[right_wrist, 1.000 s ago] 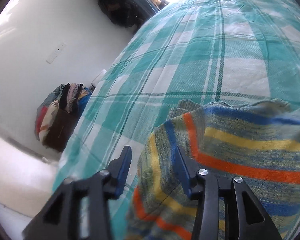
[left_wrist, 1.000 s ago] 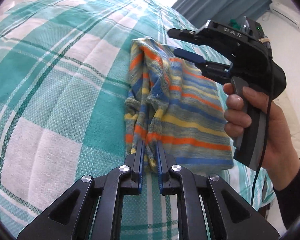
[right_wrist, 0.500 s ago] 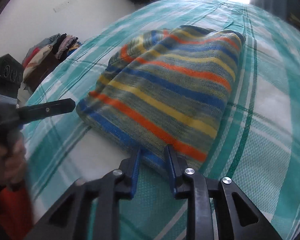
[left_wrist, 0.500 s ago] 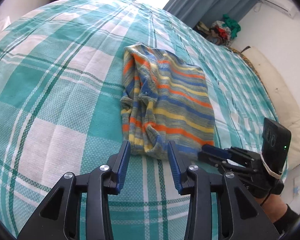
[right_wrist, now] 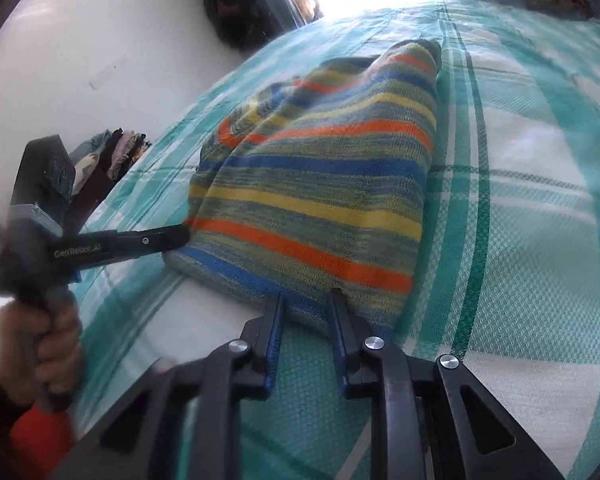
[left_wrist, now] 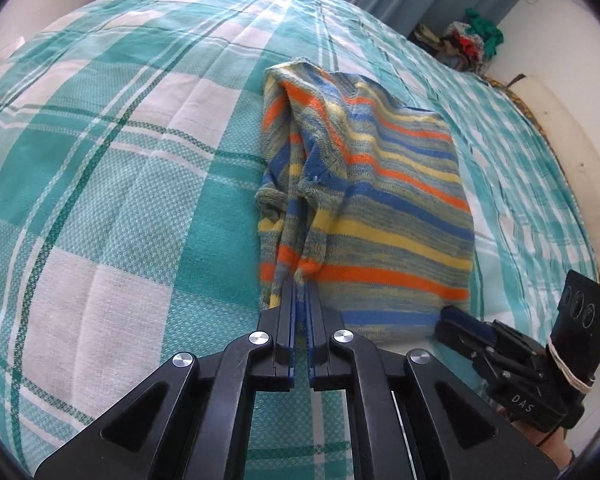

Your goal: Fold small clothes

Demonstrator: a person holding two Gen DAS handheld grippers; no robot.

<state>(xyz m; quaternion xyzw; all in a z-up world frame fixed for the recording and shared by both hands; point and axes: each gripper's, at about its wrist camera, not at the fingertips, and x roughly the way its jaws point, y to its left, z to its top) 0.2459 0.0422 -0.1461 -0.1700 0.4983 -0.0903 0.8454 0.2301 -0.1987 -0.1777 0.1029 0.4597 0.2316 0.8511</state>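
Observation:
A small knit garment with orange, blue and yellow stripes (left_wrist: 372, 200) lies folded lengthwise on the plaid bedspread; it also shows in the right wrist view (right_wrist: 320, 184). My left gripper (left_wrist: 300, 292) is shut on the garment's near left corner, where the bunched sleeve ends. My right gripper (right_wrist: 306, 300) is open, with the garment's near right hem between its fingers. It shows in the left wrist view (left_wrist: 456, 320) at the hem's right corner. The left gripper shows in the right wrist view (right_wrist: 172, 236) at the other corner.
The bed is covered by a teal and white plaid bedspread (left_wrist: 120, 160). A pile of clothes (left_wrist: 472, 40) lies at the far right by a blue curtain. A cushion (left_wrist: 572, 168) runs along the bed's right edge. More clothes (right_wrist: 108, 152) are stacked by the white wall.
My left gripper went from open to shut on the garment's near left corner. My right gripper moved in so the near hem sits between its open fingers.

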